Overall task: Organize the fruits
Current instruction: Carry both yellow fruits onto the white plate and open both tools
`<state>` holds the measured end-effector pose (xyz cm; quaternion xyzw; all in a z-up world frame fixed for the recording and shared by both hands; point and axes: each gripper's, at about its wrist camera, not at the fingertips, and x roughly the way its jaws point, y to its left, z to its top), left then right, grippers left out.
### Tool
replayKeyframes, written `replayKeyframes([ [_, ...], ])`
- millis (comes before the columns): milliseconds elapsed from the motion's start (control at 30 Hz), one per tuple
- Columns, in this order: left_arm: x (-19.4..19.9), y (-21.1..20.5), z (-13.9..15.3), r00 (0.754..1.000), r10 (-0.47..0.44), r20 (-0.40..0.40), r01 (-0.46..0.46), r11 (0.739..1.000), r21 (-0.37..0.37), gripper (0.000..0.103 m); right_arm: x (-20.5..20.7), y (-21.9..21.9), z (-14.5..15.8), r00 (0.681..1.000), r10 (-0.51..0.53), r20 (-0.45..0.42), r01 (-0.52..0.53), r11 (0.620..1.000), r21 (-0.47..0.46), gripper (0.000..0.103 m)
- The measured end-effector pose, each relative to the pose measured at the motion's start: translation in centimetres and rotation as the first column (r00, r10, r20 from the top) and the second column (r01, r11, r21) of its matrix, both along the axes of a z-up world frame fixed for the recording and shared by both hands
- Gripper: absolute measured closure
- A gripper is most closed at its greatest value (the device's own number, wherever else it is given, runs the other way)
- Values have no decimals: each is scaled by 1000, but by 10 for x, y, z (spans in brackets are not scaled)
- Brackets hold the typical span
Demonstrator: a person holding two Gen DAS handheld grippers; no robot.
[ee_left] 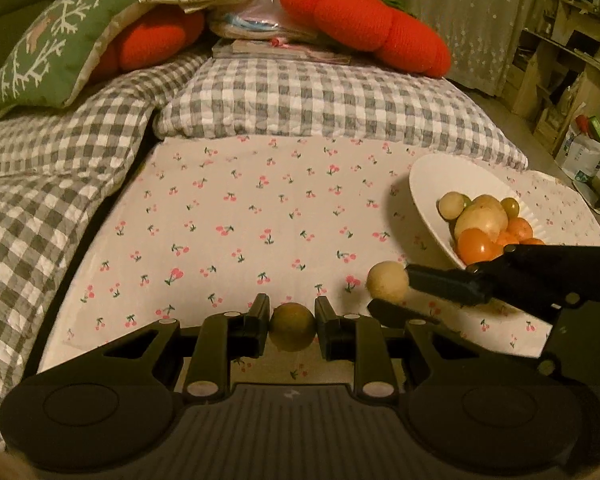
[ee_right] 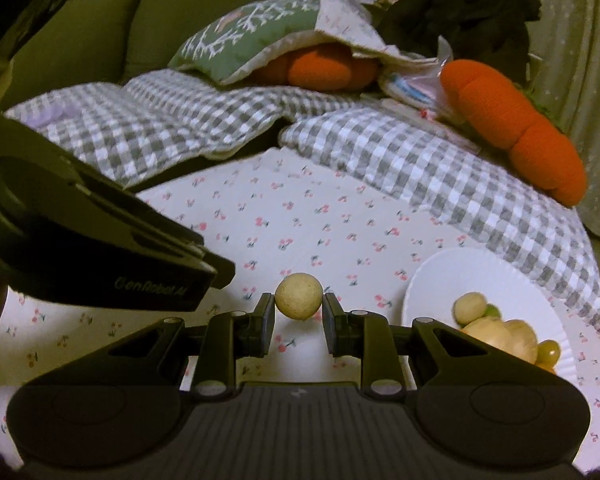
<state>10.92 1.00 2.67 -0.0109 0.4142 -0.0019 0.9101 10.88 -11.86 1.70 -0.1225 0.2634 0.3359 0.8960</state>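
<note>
My left gripper (ee_left: 292, 326) is shut on a small round brownish-green fruit (ee_left: 292, 331), held just above the cherry-print cloth (ee_left: 240, 216). To its right my right gripper (ee_left: 392, 294) comes in from the side, shut on a pale tan round fruit (ee_left: 387, 283). In the right wrist view that tan fruit (ee_right: 299, 297) sits between the pads of the right gripper (ee_right: 299, 312), above the cloth (ee_right: 320, 216). A white plate (ee_left: 432, 184) at the right holds several fruits: orange ones, pale yellow ones and green grapes. The same plate (ee_right: 468, 276) lies right of the right gripper.
Grey-checked quilts (ee_left: 300, 96) border the cloth at the back and left. Orange plush cushions (ee_left: 364, 24) and a green patterned pillow (ee_left: 56, 48) lie behind. The left gripper's black body (ee_right: 80, 232) fills the left of the right wrist view. Shelves (ee_left: 564, 60) stand at far right.
</note>
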Motion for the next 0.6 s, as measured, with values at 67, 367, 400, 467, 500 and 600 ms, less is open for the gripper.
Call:
replayKeyframes([
  [67,1,-1,5,1000,5,6,-5,1000,-7,89,2,-5,5,1000,-12,5,12,1000,16,81],
  [367,4,-23,32,998,6,59,-3,998,-61,89,13,-34,23,996,-91,17,89,993,83,81],
  [400,5,-25,35,998,9,67,-4,998,-70,89,15,-42,28,994,-108,20,106,990,97,81],
  [467,7,-29,41,996,13,84,-6,997,-82,89,20,-56,35,990,-143,19,139,982,127,80],
  [500,9,-31,43,996,13,90,-5,996,-87,89,23,-64,38,986,-164,15,160,977,144,80],
  [600,16,-39,45,996,9,92,2,993,-119,89,31,-92,47,973,-230,-1,226,955,190,80],
])
